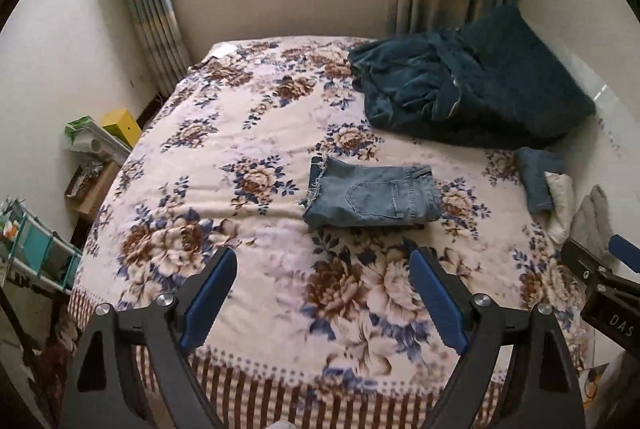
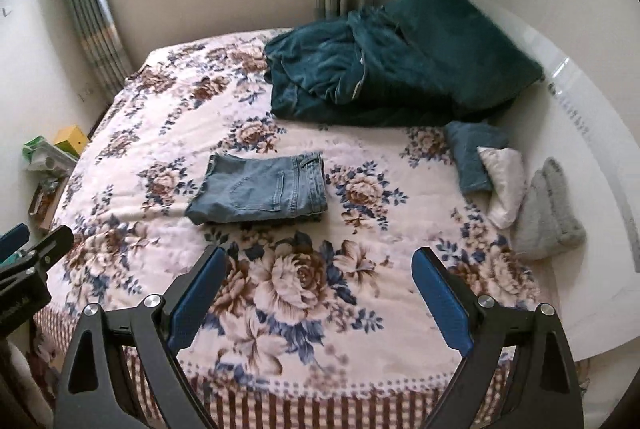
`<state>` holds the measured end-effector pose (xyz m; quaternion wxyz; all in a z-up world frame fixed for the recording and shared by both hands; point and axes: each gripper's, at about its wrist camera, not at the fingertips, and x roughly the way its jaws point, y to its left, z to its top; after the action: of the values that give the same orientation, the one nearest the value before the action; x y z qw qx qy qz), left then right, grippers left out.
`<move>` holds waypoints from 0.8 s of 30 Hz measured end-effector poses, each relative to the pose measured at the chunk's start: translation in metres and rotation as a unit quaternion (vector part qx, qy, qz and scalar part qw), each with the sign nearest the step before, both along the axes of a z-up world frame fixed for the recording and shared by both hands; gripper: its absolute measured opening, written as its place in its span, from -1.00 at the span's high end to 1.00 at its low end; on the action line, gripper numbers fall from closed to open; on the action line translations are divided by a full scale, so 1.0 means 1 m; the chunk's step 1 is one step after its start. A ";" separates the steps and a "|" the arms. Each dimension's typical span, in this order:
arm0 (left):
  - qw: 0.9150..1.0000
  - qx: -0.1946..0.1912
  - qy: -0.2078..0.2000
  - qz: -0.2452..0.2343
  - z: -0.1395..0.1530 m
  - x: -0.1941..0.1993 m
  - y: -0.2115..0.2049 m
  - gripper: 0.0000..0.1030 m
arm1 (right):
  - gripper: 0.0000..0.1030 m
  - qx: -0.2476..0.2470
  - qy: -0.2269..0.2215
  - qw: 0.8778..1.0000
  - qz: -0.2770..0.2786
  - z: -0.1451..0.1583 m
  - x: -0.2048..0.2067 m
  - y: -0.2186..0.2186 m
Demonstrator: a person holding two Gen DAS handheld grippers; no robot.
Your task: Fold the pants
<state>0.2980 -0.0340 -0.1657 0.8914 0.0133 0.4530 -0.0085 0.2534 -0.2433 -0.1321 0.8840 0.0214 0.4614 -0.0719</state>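
A pair of light blue denim pants lies folded into a compact rectangle on the floral bedspread, near the middle of the bed; it also shows in the right wrist view. My left gripper is open and empty, hovering over the near end of the bed, well short of the pants. My right gripper is open and empty too, beside the left one and also short of the pants. Part of the right gripper shows at the right edge of the left wrist view.
A dark teal blanket and pillow are heaped at the far right. A folded blue cloth, a white cloth and a grey cloth lie along the right edge. Boxes and clutter sit left of the bed.
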 end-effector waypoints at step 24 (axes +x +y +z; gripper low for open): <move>0.995 -0.005 -0.098 -0.022 0.143 -0.154 0.018 -1.00 | -0.93 -0.017 -0.124 0.992 0.014 0.206 -0.203 0.055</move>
<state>0.1436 -0.0158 -0.0222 0.9312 0.0196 0.3629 -0.0289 0.0503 -0.1885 0.0734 0.9355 0.0087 0.3474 -0.0639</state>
